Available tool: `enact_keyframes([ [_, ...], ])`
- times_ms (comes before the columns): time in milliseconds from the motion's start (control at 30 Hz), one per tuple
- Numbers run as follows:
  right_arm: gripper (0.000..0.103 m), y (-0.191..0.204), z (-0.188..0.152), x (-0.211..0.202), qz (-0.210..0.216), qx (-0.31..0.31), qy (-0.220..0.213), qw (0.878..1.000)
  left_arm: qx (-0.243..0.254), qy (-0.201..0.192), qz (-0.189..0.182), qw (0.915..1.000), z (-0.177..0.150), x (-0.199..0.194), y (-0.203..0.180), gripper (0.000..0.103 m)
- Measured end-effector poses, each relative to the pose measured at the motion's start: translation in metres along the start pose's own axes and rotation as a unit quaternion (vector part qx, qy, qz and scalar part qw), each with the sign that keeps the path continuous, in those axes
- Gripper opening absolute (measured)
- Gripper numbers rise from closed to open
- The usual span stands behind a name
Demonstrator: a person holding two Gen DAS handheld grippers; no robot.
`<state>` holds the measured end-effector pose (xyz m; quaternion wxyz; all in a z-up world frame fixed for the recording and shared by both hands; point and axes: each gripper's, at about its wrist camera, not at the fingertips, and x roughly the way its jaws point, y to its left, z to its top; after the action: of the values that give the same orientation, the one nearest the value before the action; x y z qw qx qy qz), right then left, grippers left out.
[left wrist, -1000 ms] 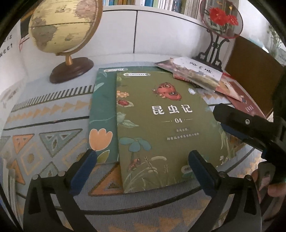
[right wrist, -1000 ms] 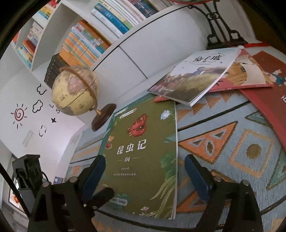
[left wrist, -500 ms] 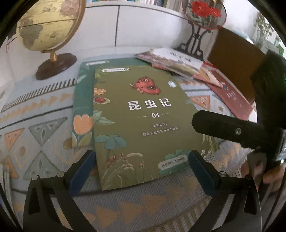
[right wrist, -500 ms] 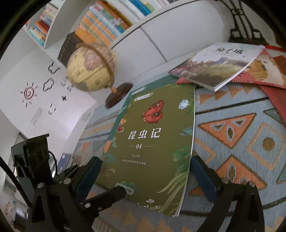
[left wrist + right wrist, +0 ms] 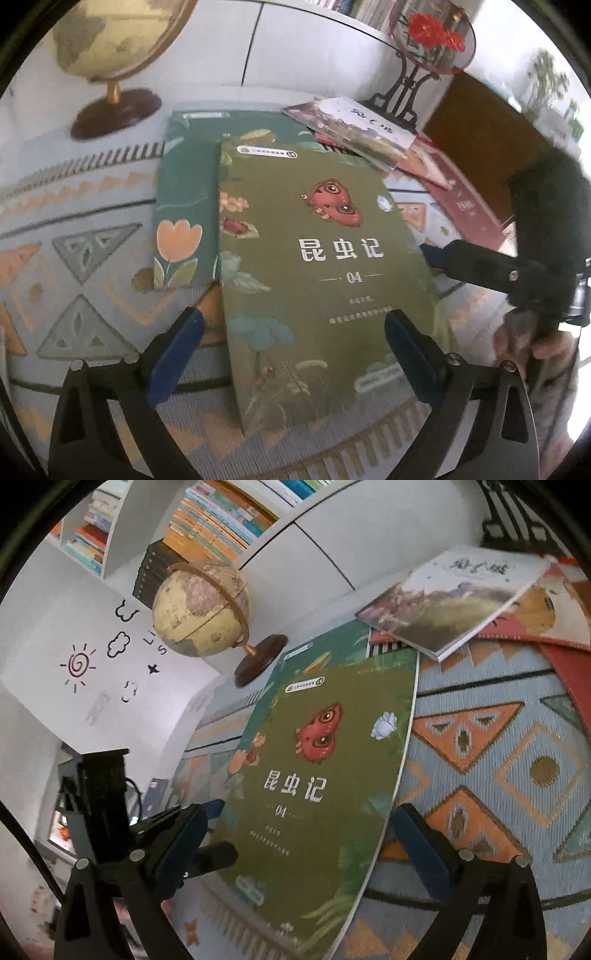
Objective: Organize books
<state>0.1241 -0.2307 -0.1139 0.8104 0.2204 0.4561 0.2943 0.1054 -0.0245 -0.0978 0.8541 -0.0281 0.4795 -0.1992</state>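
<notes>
Left hand-held gripper point(image 5: 293, 334), wide open and empty, straddles the olive book point(image 5: 314, 266) ahead. Right hand-held gripper point(image 5: 306, 832), equally agape, flanks it, likely for squaring the stack.

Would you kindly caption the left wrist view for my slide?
Open left tool straddling olive-green insect book, stacked askew on teal tulip book.

Left gripper point(image 5: 293, 354) and right gripper point(image 5: 301, 843) both hover, jaws spread wide.

A globe point(image 5: 110, 40) stands far left on the patterned tablecloth point(image 5: 74, 258) — a round red-flower fan ornament point(image 5: 432, 33) far right, white cabinet point(image 5: 314, 55) behind.
</notes>
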Motion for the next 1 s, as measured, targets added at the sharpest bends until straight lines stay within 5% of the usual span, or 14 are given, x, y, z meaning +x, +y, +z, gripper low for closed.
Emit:
enact_keyframes([
  [100,0.102,0.001,0.002,0.000,0.036,0.018,0.004,0.999,0.035,0.009,0.053,0.9980,-0.002,0.007,-0.012,0.097],
  [200,0.099,-0.007,0.005,-0.016,0.104,0.046,-0.021,0.993,0.030,0.008,0.050,0.9983,-0.002,0.007,-0.008,0.097],
  [300,0.084,-0.009,0.007,-0.026,0.159,0.065,-0.032,0.985,0.026,0.006,0.045,0.9987,-0.003,0.005,-0.005,0.097],
  [400,0.072,-0.001,0.005,-0.022,0.126,0.036,-0.009,0.991,0.029,0.006,0.050,0.9983,-0.004,0.005,-0.007,0.098],
  [567,0.025,-0.005,-0.003,0.012,0.051,0.053,0.054,0.996,0.022,0.003,0.037,0.9991,-0.002,0.006,-0.003,0.098],
  [633,0.010,-0.013,-0.004,0.011,0.072,0.082,0.049,0.993,0.001,-0.005,0.011,0.9999,-0.001,0.003,0.005,0.098],
  [733,0.010,-0.024,-0.001,0.003,0.161,0.127,0.036,0.978,-0.065,-0.013,-0.066,0.9956,0.004,-0.003,0.027,0.098],
  [833,0.010,-0.025,-0.001,-0.002,0.236,0.154,0.027,0.959,-0.149,-0.016,-0.164,0.9751,0.004,-0.004,0.062,0.097],
  [1000,0.010,-0.020,-0.004,-0.003,0.275,0.162,0.026,0.947,-0.196,-0.011,-0.228,0.9536,-0.001,-0.002,0.080,0.094],
])
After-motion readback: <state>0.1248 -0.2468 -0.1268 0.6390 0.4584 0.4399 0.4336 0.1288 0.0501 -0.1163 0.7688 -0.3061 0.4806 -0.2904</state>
